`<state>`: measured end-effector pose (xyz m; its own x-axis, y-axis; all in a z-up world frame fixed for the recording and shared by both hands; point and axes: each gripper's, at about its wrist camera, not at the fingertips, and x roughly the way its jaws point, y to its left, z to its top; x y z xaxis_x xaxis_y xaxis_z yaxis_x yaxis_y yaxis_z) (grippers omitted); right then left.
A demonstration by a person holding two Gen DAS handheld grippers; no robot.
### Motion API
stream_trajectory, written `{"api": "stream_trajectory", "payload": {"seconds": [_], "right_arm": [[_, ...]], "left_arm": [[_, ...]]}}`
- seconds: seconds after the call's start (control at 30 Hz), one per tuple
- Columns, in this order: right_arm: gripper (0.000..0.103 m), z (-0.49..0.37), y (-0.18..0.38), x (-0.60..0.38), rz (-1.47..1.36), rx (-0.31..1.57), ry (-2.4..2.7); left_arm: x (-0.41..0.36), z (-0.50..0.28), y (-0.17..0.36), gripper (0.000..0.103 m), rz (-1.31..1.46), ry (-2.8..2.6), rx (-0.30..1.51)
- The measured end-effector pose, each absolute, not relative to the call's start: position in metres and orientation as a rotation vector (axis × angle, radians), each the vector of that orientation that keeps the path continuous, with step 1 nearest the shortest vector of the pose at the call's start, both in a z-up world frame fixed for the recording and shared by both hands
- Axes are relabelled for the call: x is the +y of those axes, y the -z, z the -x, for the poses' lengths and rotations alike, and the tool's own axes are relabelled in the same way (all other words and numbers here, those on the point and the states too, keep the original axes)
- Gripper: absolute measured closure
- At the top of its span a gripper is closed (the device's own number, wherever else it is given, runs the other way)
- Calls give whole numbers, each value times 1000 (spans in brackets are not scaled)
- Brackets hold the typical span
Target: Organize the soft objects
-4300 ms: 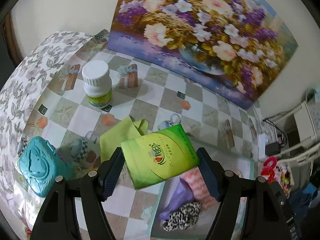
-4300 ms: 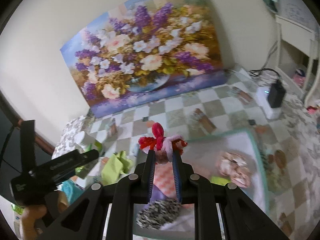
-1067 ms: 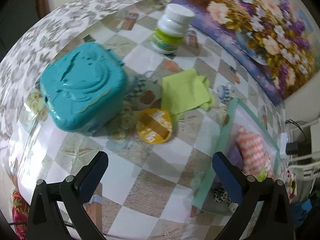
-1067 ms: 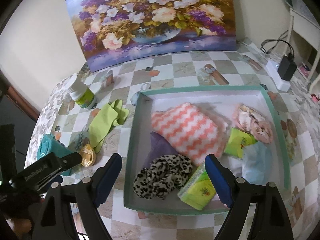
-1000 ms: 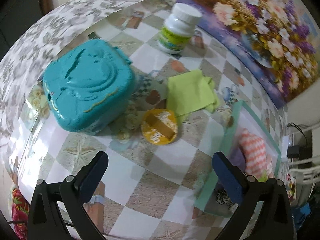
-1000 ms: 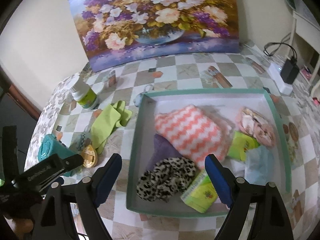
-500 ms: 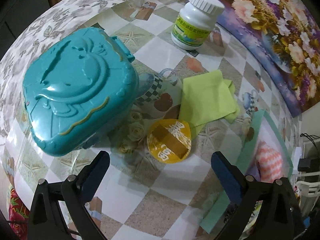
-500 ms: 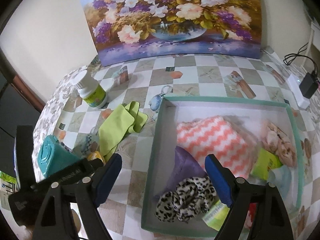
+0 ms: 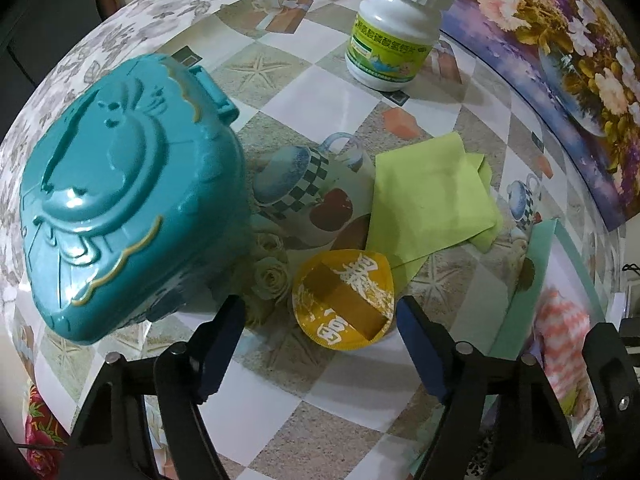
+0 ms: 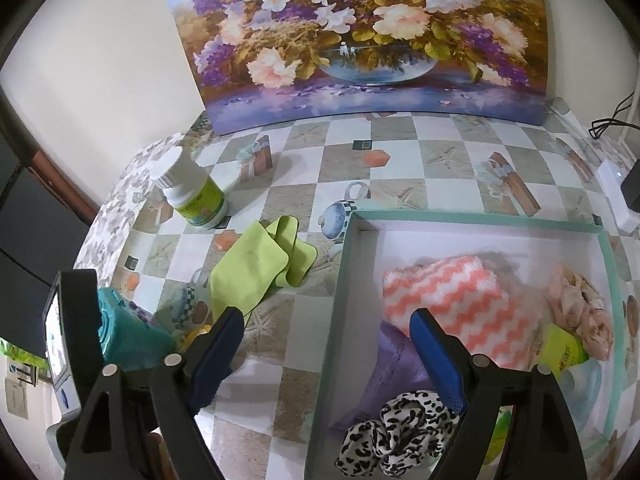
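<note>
A lime-green cloth [image 9: 430,200] [image 10: 256,266] lies folded on the checked table, left of the teal-rimmed tray [image 10: 348,248]. The tray holds a coral zigzag cloth [image 10: 448,300], a purple cloth [image 10: 394,360], a leopard scrunchie [image 10: 396,436], a beige scrunchie [image 10: 580,304] and green tissue packs [image 10: 562,354]. My left gripper [image 9: 318,326] is open and empty, its jaws standing to either side of a round yellow packet [image 9: 344,304]. My right gripper [image 10: 326,340] is open and empty above the tray's left wall.
A teal plastic case [image 9: 120,208] sits at the table's left edge, touching the left finger's side. A white pill bottle [image 9: 396,28] [image 10: 192,192] stands behind the cloth. A flower painting [image 10: 360,40] leans on the wall. A charger [image 10: 628,196] lies far right.
Both grippers let go of the tissue pack and the red scrunchie they held earlier. In the last second the left gripper dropped close to the yellow packet; the right one moved left.
</note>
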<state>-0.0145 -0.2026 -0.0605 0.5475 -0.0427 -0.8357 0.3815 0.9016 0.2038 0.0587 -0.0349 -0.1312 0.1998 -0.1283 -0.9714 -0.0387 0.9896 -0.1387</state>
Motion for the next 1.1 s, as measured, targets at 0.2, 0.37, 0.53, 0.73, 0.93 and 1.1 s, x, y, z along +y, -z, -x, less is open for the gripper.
{"api": "stream_trajectory", "payload": {"seconds": [0.2, 0.37, 0.53, 0.73, 0.93, 1.1], "right_arm": [[16, 15, 62, -202, -390, 968, 256], [16, 15, 63, -201, -389, 973, 256], [16, 16, 65, -202, -390, 979, 257], [16, 17, 66, -203, -394, 983, 261], [16, 18, 65, -204, -393, 977, 265], [16, 19, 62, -207, -402, 969, 269]], "left_arm": [[-48, -62, 129, 53, 138, 113, 1360], [-51, -63, 130, 53, 137, 115, 1362], [-46, -61, 129, 53, 148, 117, 1365], [-37, -60, 131, 53, 177, 119, 1384], [-38, -60, 124, 53, 178, 139, 1375], [-38, -60, 113, 53, 187, 157, 1357]]}}
